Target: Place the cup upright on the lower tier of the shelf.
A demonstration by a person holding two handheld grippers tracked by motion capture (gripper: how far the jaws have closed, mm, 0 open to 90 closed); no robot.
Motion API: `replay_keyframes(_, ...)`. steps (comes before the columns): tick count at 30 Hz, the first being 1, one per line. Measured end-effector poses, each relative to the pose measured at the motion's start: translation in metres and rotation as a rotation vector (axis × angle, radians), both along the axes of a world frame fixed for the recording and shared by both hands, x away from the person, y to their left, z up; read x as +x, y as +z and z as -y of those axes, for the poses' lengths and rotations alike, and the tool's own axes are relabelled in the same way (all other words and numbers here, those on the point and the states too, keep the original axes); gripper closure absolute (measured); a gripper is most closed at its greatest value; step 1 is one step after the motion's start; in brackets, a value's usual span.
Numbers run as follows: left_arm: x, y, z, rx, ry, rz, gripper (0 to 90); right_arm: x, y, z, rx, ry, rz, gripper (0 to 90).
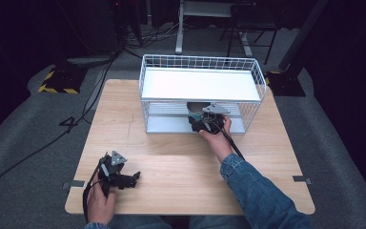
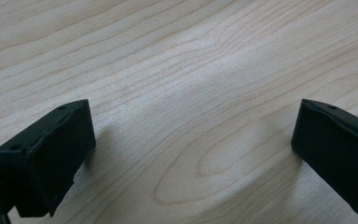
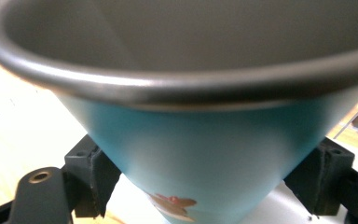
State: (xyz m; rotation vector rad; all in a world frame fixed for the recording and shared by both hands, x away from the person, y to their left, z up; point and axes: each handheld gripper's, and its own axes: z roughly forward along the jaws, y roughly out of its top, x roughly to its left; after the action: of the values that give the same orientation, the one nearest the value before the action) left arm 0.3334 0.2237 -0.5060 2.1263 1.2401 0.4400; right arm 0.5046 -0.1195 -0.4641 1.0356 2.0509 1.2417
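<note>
High view first, and the biggest thing on show is the wooden table (image 1: pixel 181 176), pale grain running across it, set on a grey floor. Standing toward its far edge is the white wire rack (image 1: pixel 200 90), two tiers, with a solid white top shelf and an open front. Down at the lower tier, the right hand (image 1: pixel 217 136) reaches in from the near side, a denim sleeve (image 1: pixel 259 191) trailing behind it. That hand drives the right gripper (image 1: pixel 201 121) right at the rack's front opening, and there's the cup (image 1: pixel 196 110), teal outside, grey inside, sitting just within the lower tier under the top shelf.

Over to the right gripper view: the cup (image 3: pixel 191 140) looms large, its wide grey rim up top and teal wall narrowing downward, with a small reddish mark low on the side. Both black jaws press against that narrow lower part, one on each side, so the right gripper (image 3: pixel 193 182) is clamped on the cup.

Back near the front left corner of the table, the left hand (image 1: pixel 100 200) holds the left gripper (image 1: pixel 129 180) low over the wood, well apart from the rack. The left gripper view has its jaws spread wide with bare wood grain between them, gripping nothing.
</note>
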Motion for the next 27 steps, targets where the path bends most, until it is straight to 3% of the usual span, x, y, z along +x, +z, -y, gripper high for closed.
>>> replay_keyframes(10, 0.0, 0.0, 0.0, 0.0, 0.0, -0.001, 0.0, 0.015, -0.013, 0.001, 0.009, -0.024, -0.022, 21.1)
replay_keyframes(20, 0.0, 0.0, 0.0, 0.0, 0.0, -0.001, 0.0, 0.022, -0.017, 0.006, 0.075, -0.036, -0.067, 20.9)
replay_keyframes(24, 0.0, 0.0, 0.0, -0.001, 0.0, 0.001, 0.0, 0.023, -0.017, 0.007, 0.076, -0.022, -0.064, 19.0)
replay_keyframes(25, 0.0, 0.0, 0.0, 0.0, 0.0, -0.001, 0.0, 0.021, -0.017, 0.005, 0.047, -0.046, -0.028, 15.8)
replay_keyframes(27, 0.0, 0.0, 0.0, -0.001, 0.001, -0.001, 0.0, 0.02, -0.016, 0.004, 0.041, -0.048, -0.021, 16.0)
